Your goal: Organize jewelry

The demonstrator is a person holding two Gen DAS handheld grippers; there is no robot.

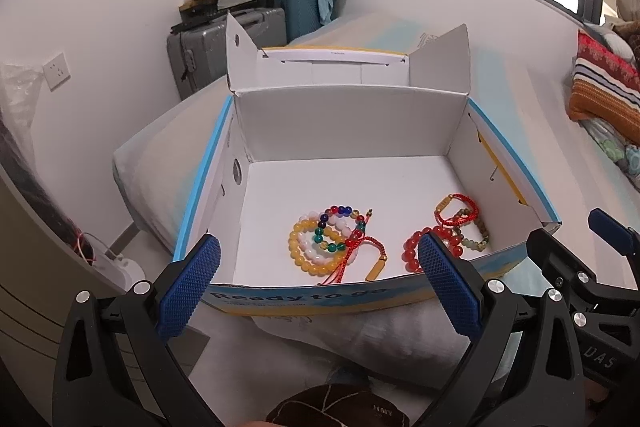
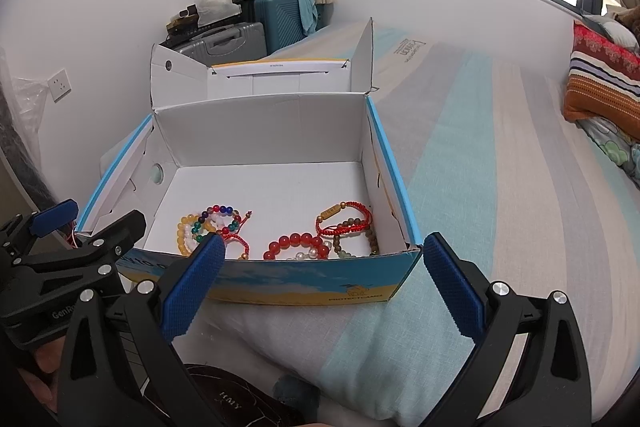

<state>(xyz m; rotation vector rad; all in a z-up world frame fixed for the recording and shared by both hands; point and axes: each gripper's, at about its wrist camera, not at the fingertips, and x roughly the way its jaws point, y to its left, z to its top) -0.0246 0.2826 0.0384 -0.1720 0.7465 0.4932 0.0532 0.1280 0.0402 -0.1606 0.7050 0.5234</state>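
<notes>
Both grippers hover just before the box's near wall, left gripper point(image 1: 320, 267) and right gripper point(image 2: 322, 267) each spread wide, holding nothing. The open box point(image 2: 304, 279) sits on a striped bed point(image 2: 500, 187). Inside, near the front, lie bead bracelets point(image 1: 324, 243) and red-cord bracelets point(image 2: 344, 223). Suitcases point(image 1: 240, 27) stand beyond.

On the near wall of the box point(image 1: 304, 297) I read "Ready to go", and near its right corner "PROTECT GAMES". My left gripper point(image 2: 60, 267) carries "GenRo", cut off; my right gripper point(image 1: 600, 307) shows "DAS".
</notes>
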